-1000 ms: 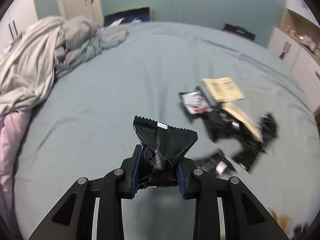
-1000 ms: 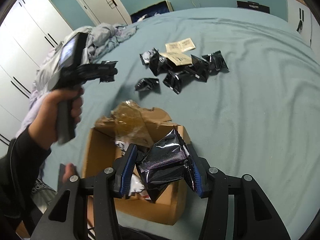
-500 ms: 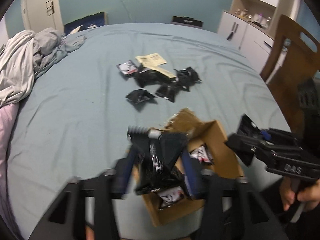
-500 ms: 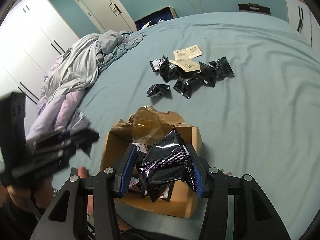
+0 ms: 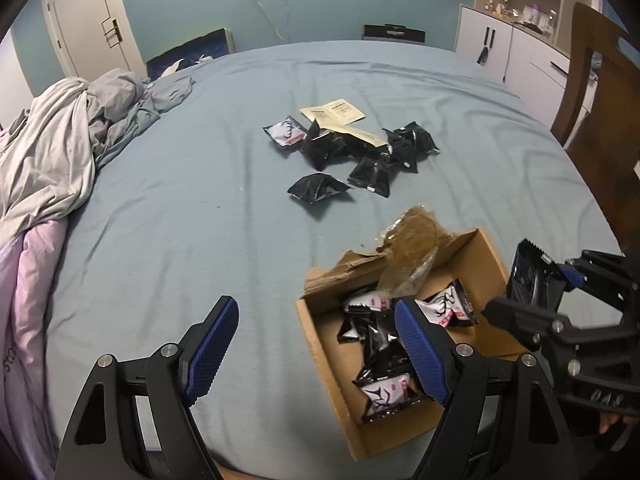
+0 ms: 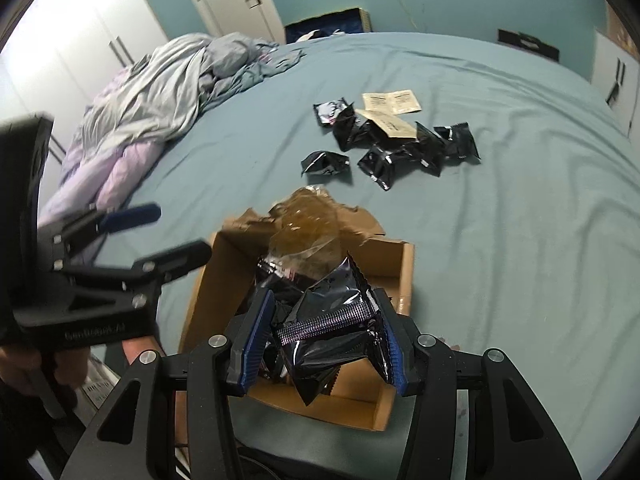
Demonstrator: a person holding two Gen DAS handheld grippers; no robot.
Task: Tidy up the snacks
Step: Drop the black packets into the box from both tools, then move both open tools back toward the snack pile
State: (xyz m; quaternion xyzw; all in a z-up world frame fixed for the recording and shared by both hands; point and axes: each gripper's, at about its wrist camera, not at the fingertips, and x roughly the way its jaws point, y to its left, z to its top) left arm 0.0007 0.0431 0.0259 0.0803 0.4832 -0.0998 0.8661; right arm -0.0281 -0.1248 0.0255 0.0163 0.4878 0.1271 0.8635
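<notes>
A torn cardboard box (image 5: pixel 332 360) sits on the bed near its front edge and holds several black and white snack packets (image 5: pixel 376 340). My left gripper (image 5: pixel 316 344) is open and empty, just above the box's left side. My right gripper (image 6: pixel 322 332) is shut on a black snack packet (image 6: pixel 332 320) and holds it above the box (image 6: pixel 396 264); it also shows in the left wrist view (image 5: pixel 560 300) at the right. A pile of black snack packets (image 5: pixel 360 152) with beige sachets (image 5: pixel 332 112) lies farther up the bed.
A crumpled grey blanket (image 5: pixel 60 136) and lilac duvet (image 5: pixel 24 280) fill the bed's left side. A wooden chair (image 5: pixel 600 92) stands at the right, white cabinets (image 5: pixel 504 48) behind it. Crinkled clear plastic (image 5: pixel 412 248) covers the box's far flap.
My left gripper swung from the pile to the box, opened and let its black packet go. My right gripper keeps its packet and has come lower over the box.
</notes>
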